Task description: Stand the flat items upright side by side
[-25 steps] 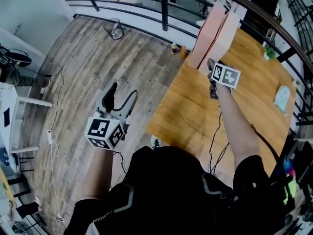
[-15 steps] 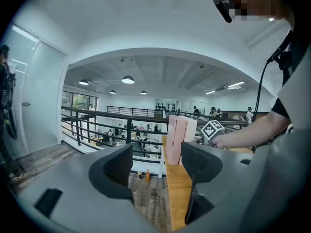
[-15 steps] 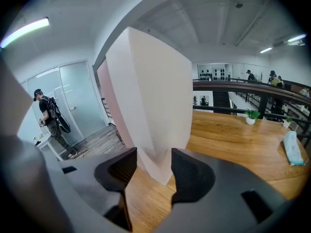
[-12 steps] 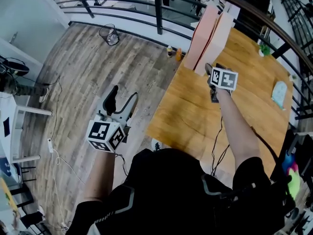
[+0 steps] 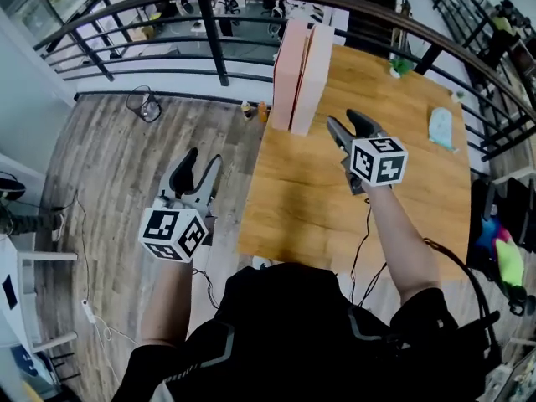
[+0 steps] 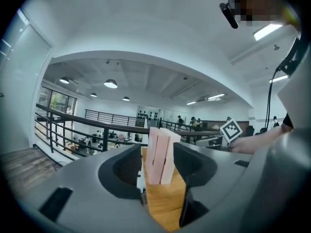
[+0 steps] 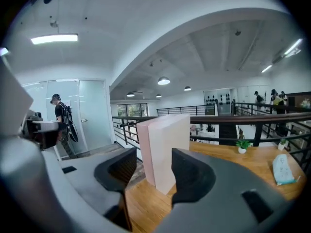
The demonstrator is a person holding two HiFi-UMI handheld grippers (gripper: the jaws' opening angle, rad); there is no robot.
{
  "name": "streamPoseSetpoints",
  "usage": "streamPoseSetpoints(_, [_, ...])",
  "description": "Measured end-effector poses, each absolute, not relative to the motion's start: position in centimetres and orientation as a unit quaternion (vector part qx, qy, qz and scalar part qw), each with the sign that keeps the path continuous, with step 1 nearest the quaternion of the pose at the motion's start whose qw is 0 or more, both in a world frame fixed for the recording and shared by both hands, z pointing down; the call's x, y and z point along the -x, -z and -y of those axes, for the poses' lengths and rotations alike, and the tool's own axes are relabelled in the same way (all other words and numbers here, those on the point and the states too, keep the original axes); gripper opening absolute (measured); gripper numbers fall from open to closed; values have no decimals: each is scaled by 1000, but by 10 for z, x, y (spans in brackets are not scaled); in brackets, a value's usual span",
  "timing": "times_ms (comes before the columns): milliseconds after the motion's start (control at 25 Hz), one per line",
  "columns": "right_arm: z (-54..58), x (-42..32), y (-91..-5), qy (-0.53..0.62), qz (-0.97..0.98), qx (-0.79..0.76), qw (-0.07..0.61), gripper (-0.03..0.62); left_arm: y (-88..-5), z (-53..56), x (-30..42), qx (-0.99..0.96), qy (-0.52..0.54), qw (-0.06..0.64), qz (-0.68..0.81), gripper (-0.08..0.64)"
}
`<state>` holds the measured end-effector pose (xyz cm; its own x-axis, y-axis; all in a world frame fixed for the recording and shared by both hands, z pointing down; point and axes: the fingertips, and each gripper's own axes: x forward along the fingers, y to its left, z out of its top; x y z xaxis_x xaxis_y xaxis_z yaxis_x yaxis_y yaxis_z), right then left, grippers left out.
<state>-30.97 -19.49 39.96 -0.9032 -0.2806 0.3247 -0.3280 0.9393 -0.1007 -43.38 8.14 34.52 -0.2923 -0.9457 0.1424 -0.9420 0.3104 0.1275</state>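
My left claw (image 5: 198,167) is empty over the floor (image 5: 109,166), its jaws apart but just narrowed. My right claw (image 5: 345,126) is empty over the table (image 5: 419,174), jaws apart. 2 pink boards (image 5: 300,74) stand upright and touching just ahead of it.

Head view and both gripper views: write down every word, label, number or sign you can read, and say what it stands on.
No text can be read in any view.
The pink boards: plain faces, no label.
The marker cubes: black-and-white square patterns only, no letters or digits.
The pale blue thing on the table: any print is too small to read.
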Motion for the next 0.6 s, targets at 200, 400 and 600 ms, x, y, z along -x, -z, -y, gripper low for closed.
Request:
streamPoseSetpoints(200, [194, 248, -351, -60, 970, -205, 115, 233, -315, -41, 429, -635, 37, 69, 769, 179])
streamPoseSetpoints(400, [192, 166, -316, -44, 960, -259, 94, 221, -297, 2, 411, -681, 66, 71, 726, 56])
streamPoseSetpoints(600, [188, 94, -295, -39, 947, -308, 78, 181, -286, 31, 381, -721, 84, 91, 682, 35])
